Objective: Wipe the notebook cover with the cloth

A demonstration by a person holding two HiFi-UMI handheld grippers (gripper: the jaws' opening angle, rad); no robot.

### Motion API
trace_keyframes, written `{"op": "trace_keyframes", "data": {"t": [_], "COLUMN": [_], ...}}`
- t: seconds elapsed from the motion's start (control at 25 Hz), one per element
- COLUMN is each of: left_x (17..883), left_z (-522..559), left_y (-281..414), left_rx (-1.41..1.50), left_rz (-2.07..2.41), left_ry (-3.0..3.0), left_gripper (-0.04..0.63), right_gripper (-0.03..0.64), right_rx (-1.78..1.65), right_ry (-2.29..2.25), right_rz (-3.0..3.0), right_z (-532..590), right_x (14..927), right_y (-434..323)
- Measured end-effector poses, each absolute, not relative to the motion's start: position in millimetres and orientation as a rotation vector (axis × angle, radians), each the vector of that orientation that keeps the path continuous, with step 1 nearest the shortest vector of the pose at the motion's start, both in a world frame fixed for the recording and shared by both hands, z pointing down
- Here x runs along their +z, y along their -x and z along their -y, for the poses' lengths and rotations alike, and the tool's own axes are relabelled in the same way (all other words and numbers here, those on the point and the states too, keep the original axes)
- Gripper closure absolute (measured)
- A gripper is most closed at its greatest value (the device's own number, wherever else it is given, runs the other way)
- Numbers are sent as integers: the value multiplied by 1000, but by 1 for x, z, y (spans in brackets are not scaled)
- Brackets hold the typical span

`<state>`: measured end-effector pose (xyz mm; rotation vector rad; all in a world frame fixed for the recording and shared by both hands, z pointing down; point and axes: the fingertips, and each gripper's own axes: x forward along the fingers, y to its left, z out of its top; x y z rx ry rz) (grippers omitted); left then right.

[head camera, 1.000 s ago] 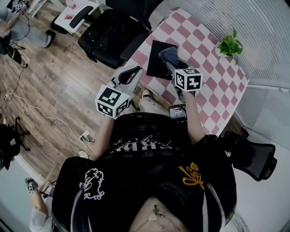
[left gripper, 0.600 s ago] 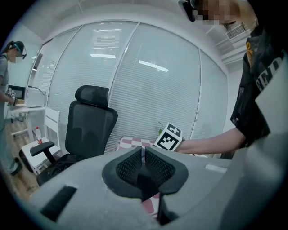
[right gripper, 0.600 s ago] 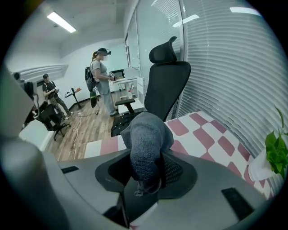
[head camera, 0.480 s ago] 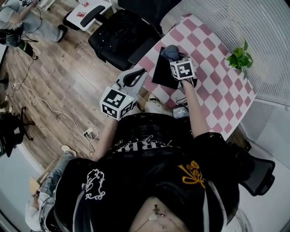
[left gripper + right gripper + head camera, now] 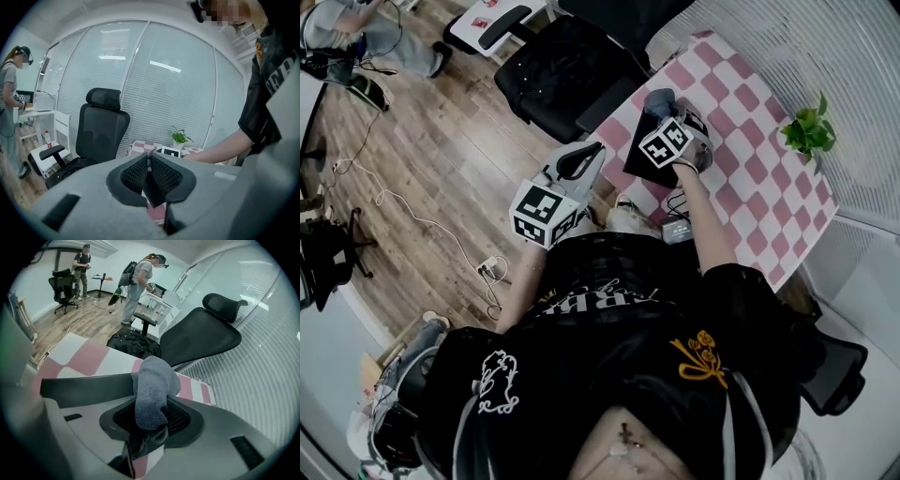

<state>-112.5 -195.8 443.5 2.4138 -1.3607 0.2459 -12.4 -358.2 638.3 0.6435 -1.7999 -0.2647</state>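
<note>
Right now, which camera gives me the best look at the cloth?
The right gripper view: the grey cloth fills the centre, clamped in the right tool. The head view shows only a small grey bit of it past the marker cube. I cannot make it out in the left gripper view.

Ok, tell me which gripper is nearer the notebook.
Right. The right gripper, holding the cloth, is over the notebook; the left gripper hangs off the table edge, apart from it.
</note>
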Motion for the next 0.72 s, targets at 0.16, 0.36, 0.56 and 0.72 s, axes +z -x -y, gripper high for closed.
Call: {"op": "trace_keyframes", "data": {"t": [0.16, 0.36, 0.56, 0.72], "left_x": [446, 447, 446, 446], "left_z": [194, 194, 192, 186], "left_y": [114, 111, 107, 108], "left_rx": [248, 243, 240, 238], "left_rz": [1357, 1331, 1305, 1290], "left_ry": [-2409, -2425, -2445, -2459], "left_gripper": [578, 578, 578, 578], "right_gripper": [495, 495, 495, 495], "right_rx": [-260, -231, -194, -164], "right_ry": [-583, -509, -488, -493], "right_rz": [1824, 1858, 1875, 1889], "right_z": [343, 319, 295, 278], "right_x": [641, 644, 648, 648], "right_y": [18, 24, 24, 25]}}
